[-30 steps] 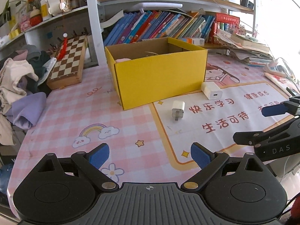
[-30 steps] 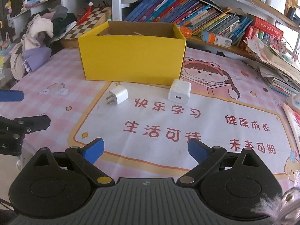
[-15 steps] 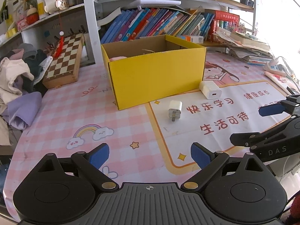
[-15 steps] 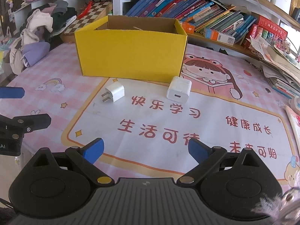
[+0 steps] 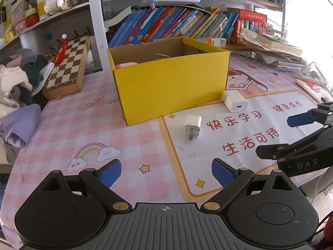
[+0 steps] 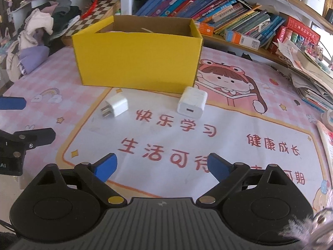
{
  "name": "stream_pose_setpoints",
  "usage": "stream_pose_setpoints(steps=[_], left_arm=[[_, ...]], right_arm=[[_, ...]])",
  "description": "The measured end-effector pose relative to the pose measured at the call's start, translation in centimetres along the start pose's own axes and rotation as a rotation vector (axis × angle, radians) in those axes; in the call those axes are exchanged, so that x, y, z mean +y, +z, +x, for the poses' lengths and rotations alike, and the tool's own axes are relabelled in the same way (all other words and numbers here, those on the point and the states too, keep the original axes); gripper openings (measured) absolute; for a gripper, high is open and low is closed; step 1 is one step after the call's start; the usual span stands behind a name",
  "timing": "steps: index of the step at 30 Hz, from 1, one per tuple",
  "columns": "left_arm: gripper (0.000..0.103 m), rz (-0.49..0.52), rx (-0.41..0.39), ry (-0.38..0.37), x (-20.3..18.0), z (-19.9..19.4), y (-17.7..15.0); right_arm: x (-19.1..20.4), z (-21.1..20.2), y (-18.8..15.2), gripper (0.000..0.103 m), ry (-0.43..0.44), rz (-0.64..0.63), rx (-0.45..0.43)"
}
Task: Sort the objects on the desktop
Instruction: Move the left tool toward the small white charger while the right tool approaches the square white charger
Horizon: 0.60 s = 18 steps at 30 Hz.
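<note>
Only leftward, pink item (image 5: 127,64) inside box (image 5: 170,89)

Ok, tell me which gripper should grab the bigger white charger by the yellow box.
Right. The bigger white charger lies almost straight ahead of the open right gripper. From the left gripper, also open, it sits off to the right, with the smaller plug closer in line.

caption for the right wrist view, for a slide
Open right gripper faces two white chargers lying on the desk mat before a yellow box.
</note>
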<state>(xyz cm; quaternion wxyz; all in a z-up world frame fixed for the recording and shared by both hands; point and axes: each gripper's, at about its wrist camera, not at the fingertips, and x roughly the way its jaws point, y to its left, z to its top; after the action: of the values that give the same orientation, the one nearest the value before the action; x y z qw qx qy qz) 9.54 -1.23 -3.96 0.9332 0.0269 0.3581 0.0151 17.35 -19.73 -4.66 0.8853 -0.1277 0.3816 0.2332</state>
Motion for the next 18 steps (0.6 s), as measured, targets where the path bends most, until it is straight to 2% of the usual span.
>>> stream_pose_setpoints(steps=[15, 18], left_arm=[[0.094, -0.014, 0.011, -0.006, -0.9, 2.6, 1.7], [0.090, -0.012, 0.027, -0.009, -1.2, 3.5, 2.2]], right_arm=[[-2.1, 2.9, 2.0, 0.094, 0.040, -0.023, 0.024], [-2.5, 3.5, 2.5, 0.094, 0.050, -0.031, 0.024]])
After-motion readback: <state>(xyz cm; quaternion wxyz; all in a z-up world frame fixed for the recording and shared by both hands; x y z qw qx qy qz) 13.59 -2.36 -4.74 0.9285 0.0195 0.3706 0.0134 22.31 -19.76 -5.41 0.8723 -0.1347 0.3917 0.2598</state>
